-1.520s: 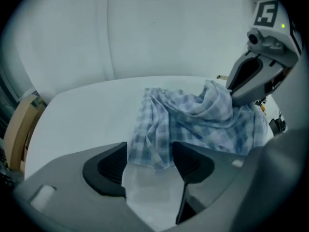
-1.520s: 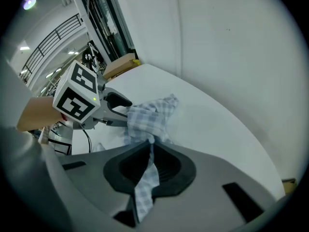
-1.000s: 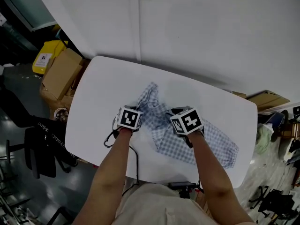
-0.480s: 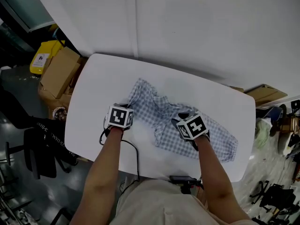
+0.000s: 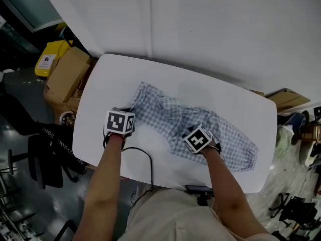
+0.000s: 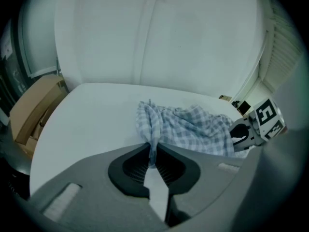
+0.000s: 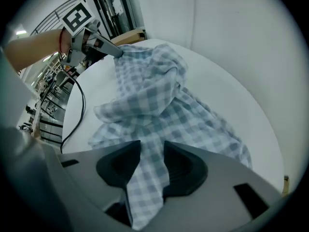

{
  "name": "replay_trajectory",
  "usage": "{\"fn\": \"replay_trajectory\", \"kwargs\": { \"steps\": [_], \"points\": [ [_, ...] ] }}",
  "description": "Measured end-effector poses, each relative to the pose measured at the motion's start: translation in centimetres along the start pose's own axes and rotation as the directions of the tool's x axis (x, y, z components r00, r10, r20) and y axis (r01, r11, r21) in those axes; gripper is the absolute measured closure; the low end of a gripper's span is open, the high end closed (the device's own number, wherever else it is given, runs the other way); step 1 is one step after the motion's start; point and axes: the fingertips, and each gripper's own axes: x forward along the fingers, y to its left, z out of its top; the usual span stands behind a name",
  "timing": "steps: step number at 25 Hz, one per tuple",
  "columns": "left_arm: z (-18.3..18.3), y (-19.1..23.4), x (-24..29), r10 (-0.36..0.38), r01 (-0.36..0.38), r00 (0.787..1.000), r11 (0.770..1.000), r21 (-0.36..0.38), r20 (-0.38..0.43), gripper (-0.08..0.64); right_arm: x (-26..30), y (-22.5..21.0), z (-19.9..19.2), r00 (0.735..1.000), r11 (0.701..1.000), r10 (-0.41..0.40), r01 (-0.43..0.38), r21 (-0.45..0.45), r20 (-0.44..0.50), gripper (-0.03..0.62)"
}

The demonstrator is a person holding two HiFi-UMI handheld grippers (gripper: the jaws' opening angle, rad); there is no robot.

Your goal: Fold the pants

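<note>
Left claw (image 6: 153, 150) clamps an edge of the blue-checked cloth pants (image 5: 168, 115) to spread them flat — right claw (image 7: 151, 154), jaws just opened, straddles loose fabric.

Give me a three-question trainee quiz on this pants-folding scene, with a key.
1. True or false: the left gripper has its jaws shut on the pants.
2. The pants' pattern is: A striped, B checked, C plain.
3. What thin black thing trails across the white table toward the person?
Key: 1 true; 2 B; 3 a cable.
</note>
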Motion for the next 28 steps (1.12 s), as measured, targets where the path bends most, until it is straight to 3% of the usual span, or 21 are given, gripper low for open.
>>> {"fn": "replay_trajectory", "kwargs": {
  "steps": [12, 16, 22, 25, 28],
  "points": [
    [-5.4, 10.6, -4.7, 0.157, -0.163, 0.984, 0.984, -0.067, -0.087, 0.526, 0.0, 0.2, -0.1, 0.998, 0.998, 0.020, -0.025, -0.065, -0.066, 0.433],
    [-7.2, 13.6, -6.3, 0.203, -0.214, 0.974, 0.971, -0.107, -0.104, 0.526, 0.0, 0.8, -0.2, 0.995, 0.994, 0.041, -0.050, -0.097, -0.092, 0.399],
    [-9.8, 16.0, -7.5, 0.222, -0.239, 0.965, 0.963, -0.124, -0.140, 0.526, 0.1, 0.8, -0.2, 0.992, 0.992, 0.027, -0.041, -0.115, -0.119, 0.394],
    [-10.6, 16.7, -7.8, 0.218, -0.239, 0.964, 0.962, -0.133, -0.149, 0.526, -0.1, 1.1, -0.2, 0.992, 0.983, 0.021, -0.043, -0.179, -0.124, 0.385],
    [-11.4, 17.4, -8.1, 0.217, -0.238, 0.963, 0.962, -0.131, -0.156, 0.526, 0.0, 2.3, -0.3, 0.991, 0.953, 0.045, -0.079, -0.291, -0.122, 0.373]
  ]
}}
